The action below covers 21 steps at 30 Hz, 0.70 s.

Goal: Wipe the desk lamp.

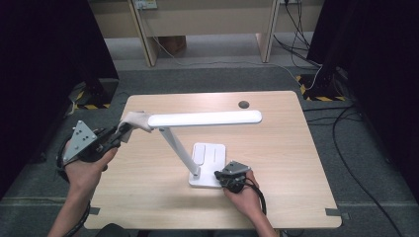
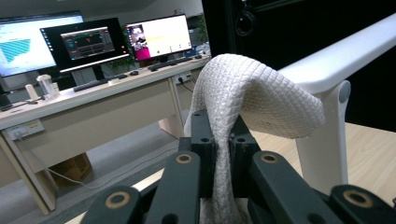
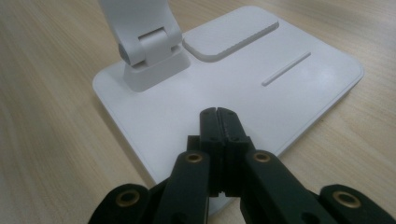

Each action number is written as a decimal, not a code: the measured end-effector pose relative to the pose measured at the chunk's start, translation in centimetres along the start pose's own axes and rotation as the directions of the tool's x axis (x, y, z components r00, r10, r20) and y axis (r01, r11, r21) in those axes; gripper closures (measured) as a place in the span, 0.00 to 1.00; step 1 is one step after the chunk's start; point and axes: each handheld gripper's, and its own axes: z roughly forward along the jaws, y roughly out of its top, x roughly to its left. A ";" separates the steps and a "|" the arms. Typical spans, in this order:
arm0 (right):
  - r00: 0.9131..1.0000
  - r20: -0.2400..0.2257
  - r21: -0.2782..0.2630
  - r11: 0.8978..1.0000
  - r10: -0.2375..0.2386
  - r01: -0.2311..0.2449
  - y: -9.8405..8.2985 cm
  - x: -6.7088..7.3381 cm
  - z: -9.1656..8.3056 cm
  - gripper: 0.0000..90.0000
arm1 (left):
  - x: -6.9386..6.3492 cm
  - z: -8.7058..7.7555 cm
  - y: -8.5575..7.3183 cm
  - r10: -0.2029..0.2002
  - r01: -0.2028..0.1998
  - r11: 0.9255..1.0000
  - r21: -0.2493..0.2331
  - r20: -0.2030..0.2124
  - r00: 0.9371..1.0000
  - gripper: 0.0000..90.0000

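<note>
A white desk lamp stands on the wooden table [image 1: 148, 197], its flat base [image 1: 210, 157] near the front middle and its long head [image 1: 207, 118] held level above. My left gripper [image 1: 120, 133] is shut on a white textured cloth [image 1: 137, 120], which drapes over the left end of the lamp head by the hinge [image 2: 344, 91]. In the left gripper view the cloth [image 2: 252, 93] runs up from between the jaws. My right gripper [image 1: 221, 175] is shut with nothing between its jaws; its tips [image 3: 218, 113] rest on the lamp base [image 3: 299, 84] at its front edge.
A dark round grommet [image 1: 243, 104] sits near the table's far edge. Beyond the table are desk legs, a cardboard box [image 1: 173, 44] and cables on the grey floor. The left gripper view shows a long desk with several monitors [image 2: 88, 42].
</note>
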 end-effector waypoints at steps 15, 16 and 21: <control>1.000 0.000 -0.004 1.000 0.003 -0.003 0.0 0.0 0.0 1.00 | -0.7 -0.8 1.5 0.038 -0.038 0.999 0.006 -0.013 0.999 0.94; 1.000 0.000 -0.004 1.000 0.003 -0.003 0.0 0.0 0.0 1.00 | -0.8 -0.8 1.6 0.042 -0.042 0.999 0.007 -0.017 0.999 0.94; 1.000 0.000 -0.004 1.000 0.004 -0.004 0.0 0.0 0.0 1.00 | -1.3 -0.7 2.4 0.056 -0.056 0.998 0.012 -0.005 0.998 0.94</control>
